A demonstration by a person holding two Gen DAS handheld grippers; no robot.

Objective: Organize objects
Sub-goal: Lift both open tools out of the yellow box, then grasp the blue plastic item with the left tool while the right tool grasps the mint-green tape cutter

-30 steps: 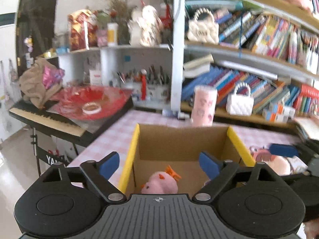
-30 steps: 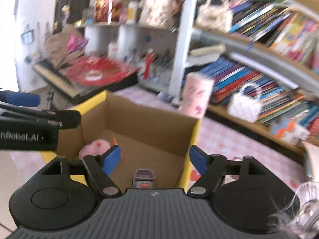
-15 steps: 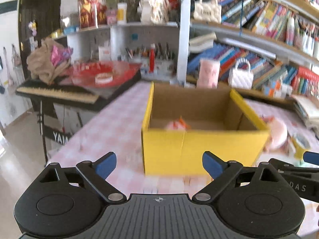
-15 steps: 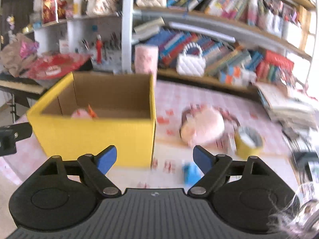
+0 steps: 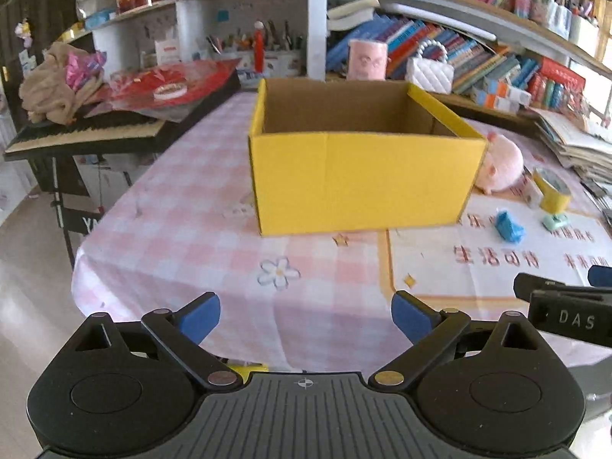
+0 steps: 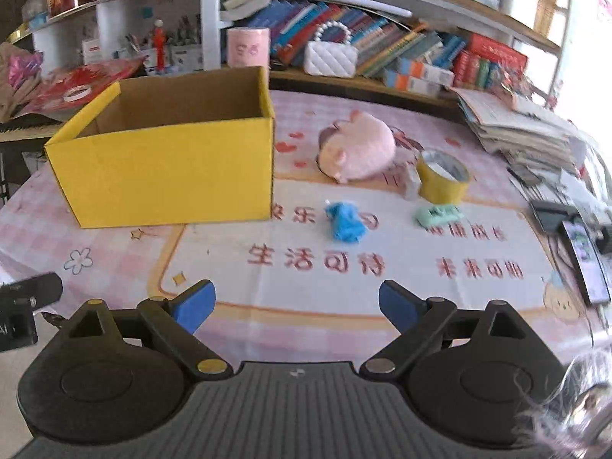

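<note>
Both jaws spread wider, empty: left gripper point(image 5: 306, 315) and right gripper point(image 6: 296, 306) have backed away from the yellow box point(image 6: 164, 170); loose pink plush point(image 6: 357, 151) beside it awaits collecting.

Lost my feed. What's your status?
Both claws, left and right, opening, nothing between them. Yellow box upright on table. Pink plush, tape roll still out. Nothing in the way.

We see 1 open yellow box point(image 6: 164, 174) upright at left; right of it lie a pink plush point(image 6: 357, 151), yellow tape roll point(image 6: 441, 176), blue crumpled piece point(image 6: 344, 222).
</note>
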